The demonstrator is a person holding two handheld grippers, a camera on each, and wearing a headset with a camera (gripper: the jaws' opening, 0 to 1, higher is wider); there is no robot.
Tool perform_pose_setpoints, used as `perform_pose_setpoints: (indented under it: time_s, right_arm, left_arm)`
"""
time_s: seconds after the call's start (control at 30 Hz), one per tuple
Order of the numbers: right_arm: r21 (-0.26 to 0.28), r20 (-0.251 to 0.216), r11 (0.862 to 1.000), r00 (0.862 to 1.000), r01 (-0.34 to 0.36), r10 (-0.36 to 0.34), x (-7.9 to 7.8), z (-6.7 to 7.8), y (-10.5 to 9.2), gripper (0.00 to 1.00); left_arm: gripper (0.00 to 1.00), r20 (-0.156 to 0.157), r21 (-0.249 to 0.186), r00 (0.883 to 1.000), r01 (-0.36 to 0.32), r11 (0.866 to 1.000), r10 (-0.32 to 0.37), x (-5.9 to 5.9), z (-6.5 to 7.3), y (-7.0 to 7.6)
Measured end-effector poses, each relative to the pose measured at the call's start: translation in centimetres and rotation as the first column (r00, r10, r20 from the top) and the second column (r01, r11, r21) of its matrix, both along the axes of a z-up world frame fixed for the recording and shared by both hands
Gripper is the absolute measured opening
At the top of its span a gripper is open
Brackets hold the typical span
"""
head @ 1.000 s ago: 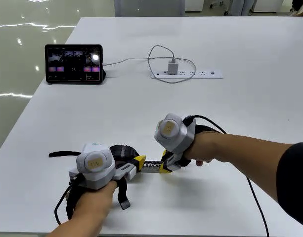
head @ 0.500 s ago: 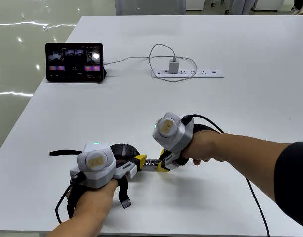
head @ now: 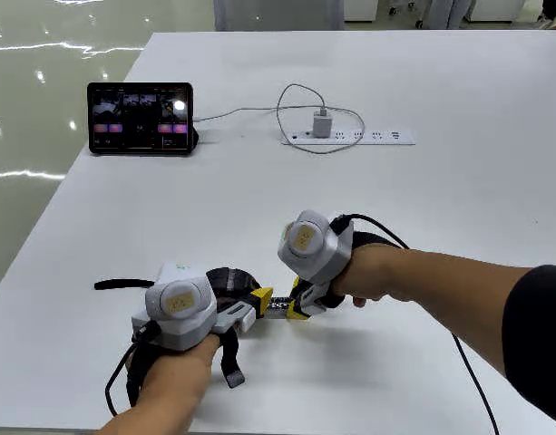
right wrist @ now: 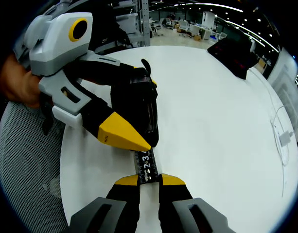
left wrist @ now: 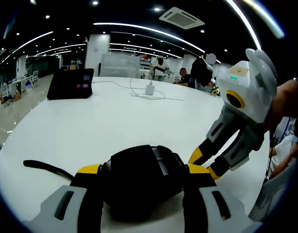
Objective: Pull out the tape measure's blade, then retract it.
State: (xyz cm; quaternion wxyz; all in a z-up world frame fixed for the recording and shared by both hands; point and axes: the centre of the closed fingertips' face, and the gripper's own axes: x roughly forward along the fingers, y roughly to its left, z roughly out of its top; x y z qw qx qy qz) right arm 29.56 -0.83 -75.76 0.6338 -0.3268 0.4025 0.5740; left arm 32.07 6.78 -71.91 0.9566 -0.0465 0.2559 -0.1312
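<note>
Your left hand comes up from the bottom edge, left gripper [head: 253, 300] clamped on the black tape measure [head: 225, 278] on the table [head: 423, 181]. Your right forearm enters from the right, wrist bent down, right gripper [head: 298, 309] pinching the short exposed blade [right wrist: 146, 166].

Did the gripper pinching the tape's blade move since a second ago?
Yes. The right gripper slid toward the tape measure, so less blade shows between them; the power strip barely shifted.

The tape measure [left wrist: 141, 179] is black, its blade [right wrist: 146, 167] black with white numerals, the table [head: 259, 181] white.
</note>
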Motion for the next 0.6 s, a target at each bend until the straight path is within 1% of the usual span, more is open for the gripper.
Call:
perform_pose_setpoints:
  time_s: [0.3,0.6]
  right_arm:
    - [0.005,0.010,1.000,1.000,-0.009,0.009,-0.1,0.0,0.6,0.10]
    - [0.014,0.002,1.000,1.000,0.001,-0.001,-0.1,0.1,1.1,0.11]
  left_arm:
    - [0.62,-0.001,-0.001,1.000,0.001,1.000,-0.001,0.0,0.0,0.0]
    - [0.62,-0.001,-0.003,1.000,0.000,1.000,0.000,0.0,0.0,0.0]
